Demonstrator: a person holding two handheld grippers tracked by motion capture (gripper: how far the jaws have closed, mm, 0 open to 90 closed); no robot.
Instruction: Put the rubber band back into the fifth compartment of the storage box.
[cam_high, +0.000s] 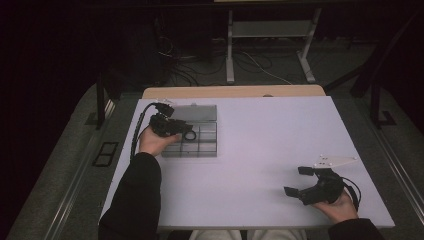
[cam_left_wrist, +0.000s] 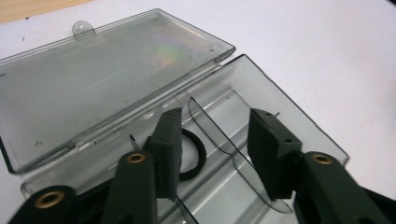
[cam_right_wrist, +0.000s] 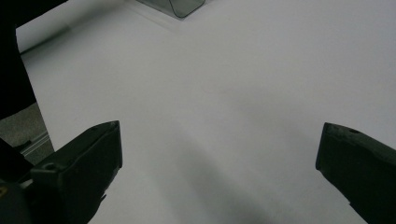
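Clear plastic compartment box, lid open, at 10 o'clock on the white surface: likely light, rigid, slippery; best held by a wall. Inside lies a black ring, probably light. Left gripper released, straddling a divider; right gripper released, at 5 o'clock.

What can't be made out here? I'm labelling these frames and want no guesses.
- Black ring in the clear plastic compartment box: its near side is hidden by the left gripper in the left gripper view.
- Box's near compartments: covered by that gripper in the high view.
- Box corner: cut by the top edge, right gripper view.
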